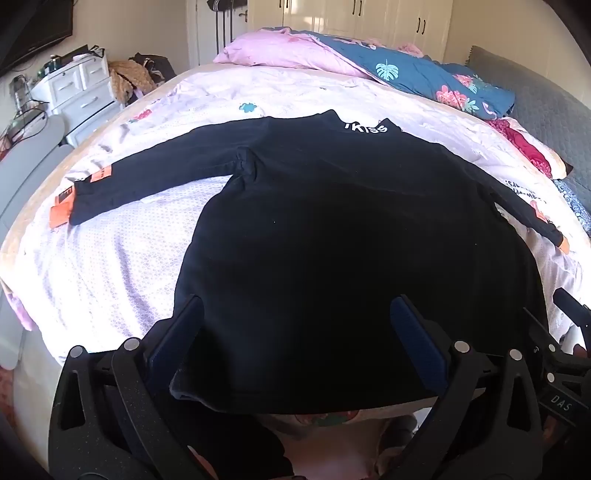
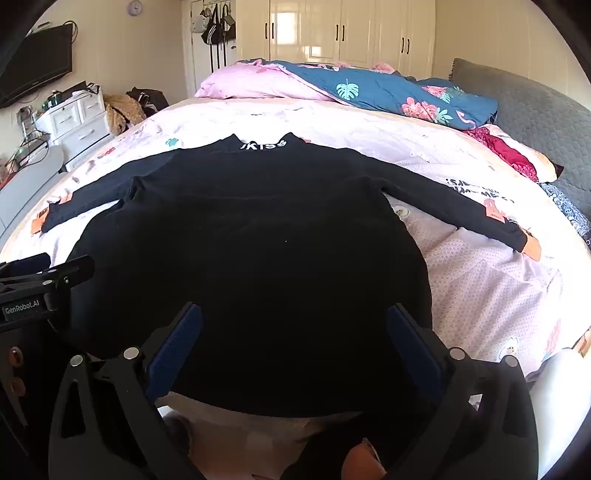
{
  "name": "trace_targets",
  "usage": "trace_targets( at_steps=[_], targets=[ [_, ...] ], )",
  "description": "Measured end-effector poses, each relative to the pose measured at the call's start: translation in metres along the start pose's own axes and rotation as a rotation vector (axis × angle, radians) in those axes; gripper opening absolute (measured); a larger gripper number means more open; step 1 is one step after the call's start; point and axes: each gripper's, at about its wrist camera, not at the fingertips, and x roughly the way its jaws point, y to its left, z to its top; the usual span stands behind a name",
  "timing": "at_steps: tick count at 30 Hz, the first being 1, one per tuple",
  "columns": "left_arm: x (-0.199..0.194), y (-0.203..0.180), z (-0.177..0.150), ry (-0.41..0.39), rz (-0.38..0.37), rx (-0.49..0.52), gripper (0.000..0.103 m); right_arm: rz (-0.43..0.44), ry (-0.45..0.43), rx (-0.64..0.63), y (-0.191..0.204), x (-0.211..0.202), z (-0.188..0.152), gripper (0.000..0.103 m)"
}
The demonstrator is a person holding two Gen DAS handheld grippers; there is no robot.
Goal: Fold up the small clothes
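Currently the black top (image 1: 332,229) is spread flat on the bed (image 1: 110,258), sleeves out, collar far. At its near hem both the left tongs (image 1: 295,332) and the right tongs (image 2: 295,332) are held released, gripping nothing. Only one fabric layer could be pinched, or the hem dragged and bunched. The right sleeve's cuff (image 2: 524,243) is shown fully only by the right view, the left cuff (image 1: 70,203) better by the left.

left wrist cam: behind left tongs (image 1: 295,332), faces fwd & down over bed (image 1: 110,266), close above shirt (image 1: 332,221) hem.
right wrist cam: same setup, right tongs (image 2: 295,339), angled down.
shared: shirt, bed, pillows, wardrobe (image 2: 351,33).
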Motion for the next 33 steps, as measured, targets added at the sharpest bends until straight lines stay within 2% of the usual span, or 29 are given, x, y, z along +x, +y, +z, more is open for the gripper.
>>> trace_targets(
  at_steps=[8, 11, 33],
  targets=[
    [-0.0037, -0.0007, 0.0024, -0.014, 0.015, -0.009, 0.095, -0.001, 0.0, 0.008, 0.0008, -0.0029, 0.0019, 0.099],
    [-0.0021, 0.0001, 0.0016, -0.009, -0.009, -0.006, 0.095, 0.007, 0.002, 0.001, -0.0015, -0.0053, 0.0006, 0.099],
    [-0.0029, 0.0005, 0.0004, -0.01, -0.004, 0.001, 0.095, 0.01, -0.005, 0.0, -0.0008, -0.0044, -0.0024, 0.099]
  ],
)
